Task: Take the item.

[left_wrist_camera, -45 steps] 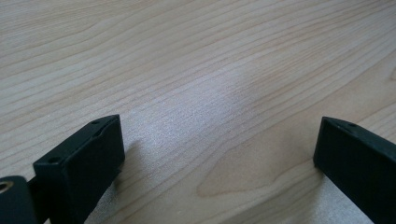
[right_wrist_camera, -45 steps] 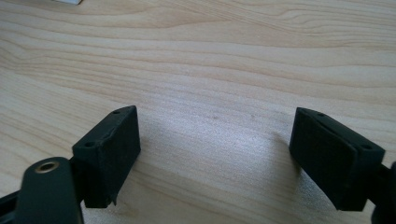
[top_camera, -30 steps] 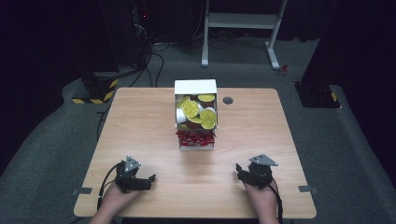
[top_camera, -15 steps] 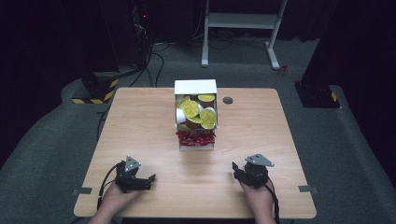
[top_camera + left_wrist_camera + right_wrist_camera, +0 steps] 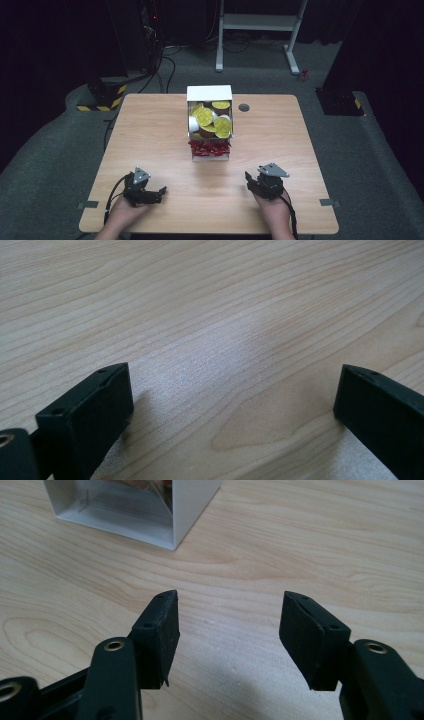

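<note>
Ahead of right hand-held gripper [image 5: 227, 630], well apart: white box [image 5: 150, 515]; jaws closing, empty.

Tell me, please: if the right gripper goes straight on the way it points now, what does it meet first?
Probably the white box. The right gripper, jaws apart with nothing between them, has just been closing. Bare table lies ahead; the box's corner sits slightly left, so it might narrowly pass.

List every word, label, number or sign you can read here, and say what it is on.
None can be read.
The yellow lids in the white box may carry print, too small and blurred to tell.
The red packets at the box's front: likewise.
The wooden table and the right gripper show no lettering.
</note>
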Tool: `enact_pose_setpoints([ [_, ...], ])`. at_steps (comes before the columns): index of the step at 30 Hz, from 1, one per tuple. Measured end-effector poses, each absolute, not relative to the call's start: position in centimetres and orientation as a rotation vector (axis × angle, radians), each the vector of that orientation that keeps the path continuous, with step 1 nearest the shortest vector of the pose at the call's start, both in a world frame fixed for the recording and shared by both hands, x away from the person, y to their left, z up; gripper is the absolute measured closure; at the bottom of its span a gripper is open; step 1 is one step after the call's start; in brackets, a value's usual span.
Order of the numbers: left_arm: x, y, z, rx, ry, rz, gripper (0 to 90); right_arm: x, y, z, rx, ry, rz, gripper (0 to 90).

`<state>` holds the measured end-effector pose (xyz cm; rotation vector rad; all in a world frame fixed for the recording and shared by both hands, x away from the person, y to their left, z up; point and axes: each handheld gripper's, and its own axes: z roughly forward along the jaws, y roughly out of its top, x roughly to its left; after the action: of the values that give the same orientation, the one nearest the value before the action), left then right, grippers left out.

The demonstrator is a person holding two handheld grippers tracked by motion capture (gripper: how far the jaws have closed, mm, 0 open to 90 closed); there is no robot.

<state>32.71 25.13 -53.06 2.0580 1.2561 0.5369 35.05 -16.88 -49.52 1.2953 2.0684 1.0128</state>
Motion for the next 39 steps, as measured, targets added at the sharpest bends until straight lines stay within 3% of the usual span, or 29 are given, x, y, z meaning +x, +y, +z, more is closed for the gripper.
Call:
enact_pose_setpoints([
  [39, 32.7, 25.1, -53.1, 2.057, 1.257, 0.537, 3.4, 36.7, -14.5, -45.7, 1.211, 2.019, 1.125, 55.5],
])
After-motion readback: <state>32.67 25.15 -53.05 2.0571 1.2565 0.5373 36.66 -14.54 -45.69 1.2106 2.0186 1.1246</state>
